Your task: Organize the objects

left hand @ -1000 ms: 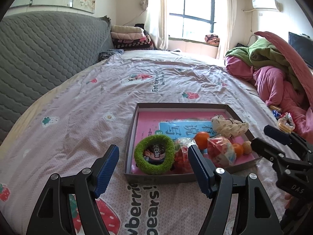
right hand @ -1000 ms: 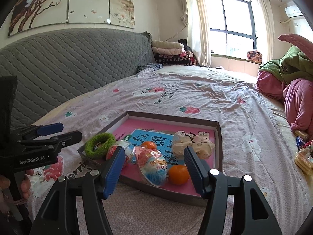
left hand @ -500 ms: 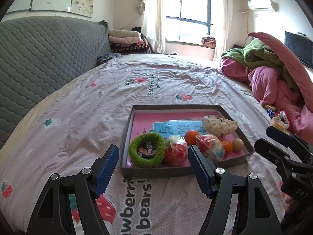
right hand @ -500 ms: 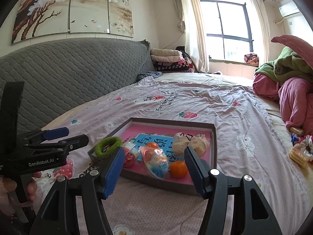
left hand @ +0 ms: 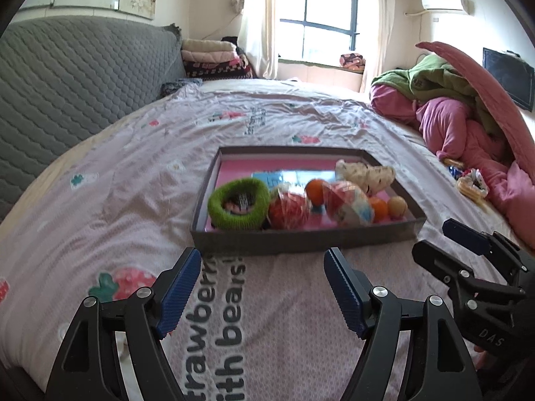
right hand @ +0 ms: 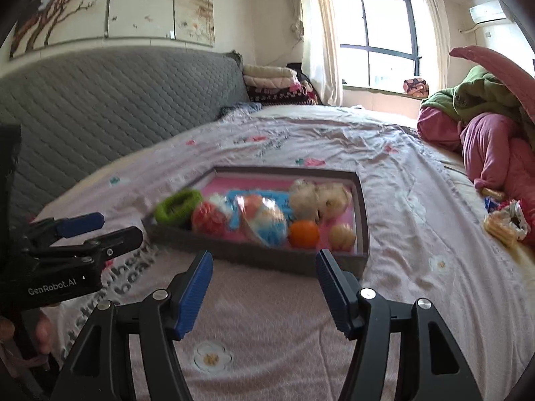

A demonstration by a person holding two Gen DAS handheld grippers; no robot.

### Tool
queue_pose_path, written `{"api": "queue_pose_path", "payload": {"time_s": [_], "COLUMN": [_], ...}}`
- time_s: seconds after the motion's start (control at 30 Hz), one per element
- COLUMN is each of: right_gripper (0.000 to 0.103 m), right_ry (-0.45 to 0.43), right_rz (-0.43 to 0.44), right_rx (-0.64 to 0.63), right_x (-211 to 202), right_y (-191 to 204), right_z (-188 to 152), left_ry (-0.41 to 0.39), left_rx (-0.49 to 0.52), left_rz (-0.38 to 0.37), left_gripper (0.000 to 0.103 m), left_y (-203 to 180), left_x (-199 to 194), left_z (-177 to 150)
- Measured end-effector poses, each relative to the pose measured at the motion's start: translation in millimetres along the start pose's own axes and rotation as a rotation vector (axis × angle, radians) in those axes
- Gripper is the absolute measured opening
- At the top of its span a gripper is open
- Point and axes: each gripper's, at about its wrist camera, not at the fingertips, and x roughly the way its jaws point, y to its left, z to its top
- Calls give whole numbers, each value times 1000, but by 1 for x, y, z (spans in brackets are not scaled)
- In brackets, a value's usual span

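Grey and flat, the shallow cardboard tray (left hand: 301, 242) with a pink floor lies on the pale pink bed sheet (left hand: 133, 200). Its long side runs left to right across the bed, and its near wall faces both tools.

Inside the tray, at the left end, sits a fuzzy green ring (left hand: 239, 202). Just beside it is a red ball in a clear wrap (left hand: 289, 209). Next comes a red, white and blue wrapped bag (left hand: 347, 202), lying slanted. A small orange fruit (right hand: 303, 233) and a little tan ball (right hand: 341, 235) sit near the tray's right end. A cream fluffy toy (left hand: 366, 175) lies at the back right.

In front of the tray, the left gripper (left hand: 262, 292) is spread wide and holds nothing. The right gripper (right hand: 264, 292) is also wide apart, holding nothing.
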Motion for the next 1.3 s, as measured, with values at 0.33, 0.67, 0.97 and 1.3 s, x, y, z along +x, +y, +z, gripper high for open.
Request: {"api": "queue_pose_path", "payload": {"time_s": [0.33, 0.67, 0.97, 1.3], "right_gripper": [63, 63, 63, 63], "right_ry": [32, 42, 28, 41], "right_rz": [-52, -105, -133, -132], "right_rx": [20, 32, 63, 52], "right_x": [5, 6, 5, 12], "right_y": [8, 13, 10, 14], "right_z": [-26, -40, -43, -47], "left_ry": [-21, -24, -26, 11], "left_rx": [-19, -10, 11, -10], "left_rz": [41, 47, 56, 25], "left_gripper": [78, 78, 78, 78], "left_y": [5, 8, 6, 7], "left_x": [0, 4, 8, 16], "left_z": [-24, -37, -44, -48]}}
